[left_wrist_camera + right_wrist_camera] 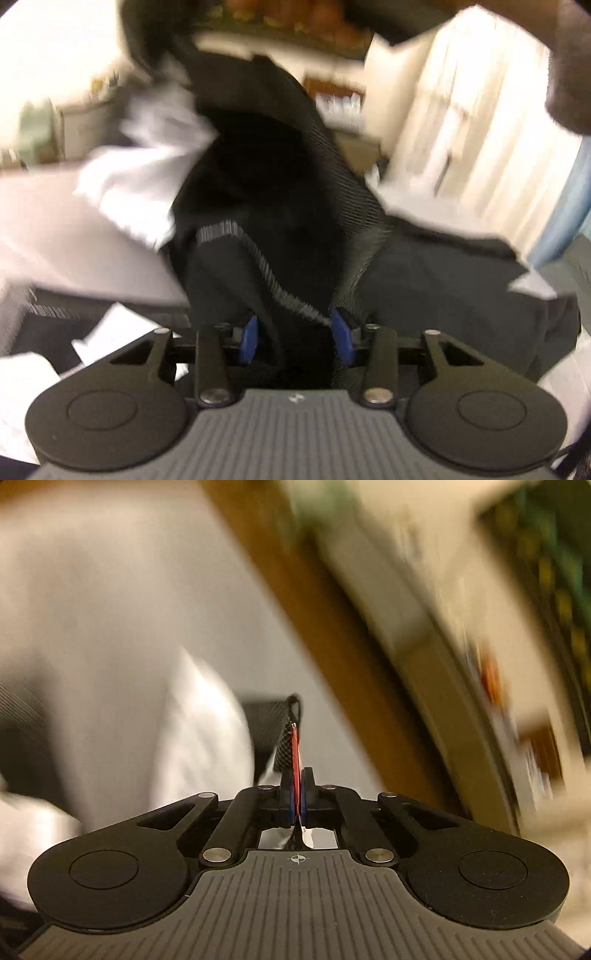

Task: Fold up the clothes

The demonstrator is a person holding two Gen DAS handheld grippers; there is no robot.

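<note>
A black garment with a ribbed grey hem hangs bunched in front of my left gripper. Its blue pads stand apart, with the black cloth lying between them and draped over the fingers. In the right wrist view my right gripper is shut on a thin edge of the black mesh cloth, which stretches away to the left. Both views are blurred by motion.
White cloths lie bunched to the left of the black garment on a pale surface. More dark cloth lies at the right. A white cloth sits left of the right gripper. A wooden edge and shelves run behind.
</note>
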